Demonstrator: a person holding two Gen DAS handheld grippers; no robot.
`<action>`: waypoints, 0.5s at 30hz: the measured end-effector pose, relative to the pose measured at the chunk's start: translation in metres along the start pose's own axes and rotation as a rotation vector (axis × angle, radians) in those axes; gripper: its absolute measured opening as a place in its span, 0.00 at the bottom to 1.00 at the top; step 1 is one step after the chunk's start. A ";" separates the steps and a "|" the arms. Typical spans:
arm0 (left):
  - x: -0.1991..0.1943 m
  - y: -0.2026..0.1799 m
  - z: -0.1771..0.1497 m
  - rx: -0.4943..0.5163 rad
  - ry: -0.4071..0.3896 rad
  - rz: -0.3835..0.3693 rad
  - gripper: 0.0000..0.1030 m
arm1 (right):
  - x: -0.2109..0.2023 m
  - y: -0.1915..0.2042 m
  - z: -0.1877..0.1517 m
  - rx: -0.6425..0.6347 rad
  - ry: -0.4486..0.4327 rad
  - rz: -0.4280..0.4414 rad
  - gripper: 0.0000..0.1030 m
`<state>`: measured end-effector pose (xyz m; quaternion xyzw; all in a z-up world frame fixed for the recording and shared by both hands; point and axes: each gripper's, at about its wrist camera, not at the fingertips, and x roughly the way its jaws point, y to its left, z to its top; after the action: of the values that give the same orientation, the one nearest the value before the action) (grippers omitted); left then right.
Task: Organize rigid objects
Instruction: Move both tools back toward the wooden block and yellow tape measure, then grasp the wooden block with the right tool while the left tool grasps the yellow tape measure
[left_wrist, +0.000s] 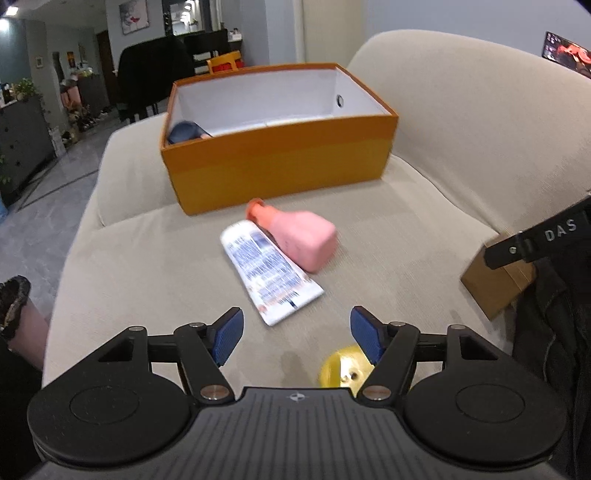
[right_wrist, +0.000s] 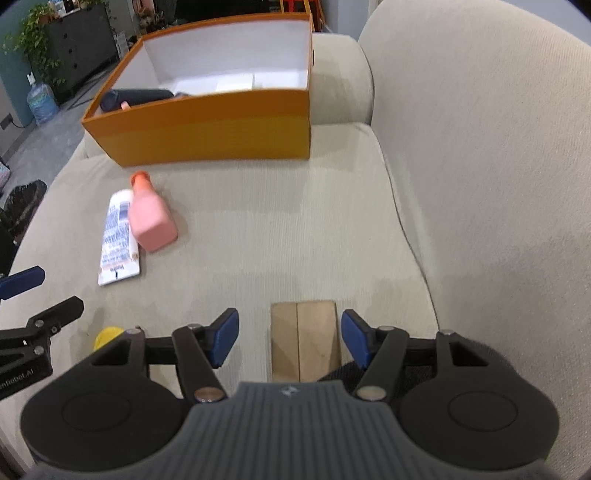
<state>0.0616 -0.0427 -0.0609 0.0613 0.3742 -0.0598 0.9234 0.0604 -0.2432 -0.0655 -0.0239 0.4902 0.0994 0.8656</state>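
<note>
Left gripper (left_wrist: 296, 334) nearest the lens: blue pads (left_wrist: 229, 334) standing wide apart, nothing between them, hovering over the beige sofa seat (left_wrist: 388, 251). Yellow round object (left_wrist: 341, 371) lying just under and beside its right-hand pad, not gripped. Beyond, white printed tube (left_wrist: 269, 271) flat on the cushion, pink bottle (left_wrist: 299, 236) with orange cap lying against and partly over the tube's far end. Further back, open orange box (left_wrist: 280, 162) on the seat, white inside, holding a dark blue item (left_wrist: 184, 132) in its left corner. Right gripper (right_wrist: 289, 338) likewise parted and empty, a small tan cardboard box (right_wrist: 304, 343) lying between its pads, untouched by either as far as visible. Same tube (right_wrist: 118, 240), bottle (right_wrist: 151, 221) and orange box (right_wrist: 207, 136) ahead to its left.
</note>
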 end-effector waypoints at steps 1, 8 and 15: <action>0.001 -0.002 -0.002 0.004 0.005 -0.002 0.76 | 0.004 0.000 -0.001 0.002 0.017 -0.003 0.61; 0.008 -0.015 -0.017 0.005 0.039 -0.033 0.77 | 0.014 0.005 -0.001 -0.035 0.067 -0.015 0.64; 0.021 -0.026 -0.031 0.027 0.090 -0.055 0.77 | 0.023 0.006 0.002 -0.043 0.091 -0.022 0.66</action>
<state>0.0518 -0.0653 -0.0995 0.0659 0.4159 -0.0875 0.9028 0.0721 -0.2335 -0.0837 -0.0521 0.5266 0.0992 0.8427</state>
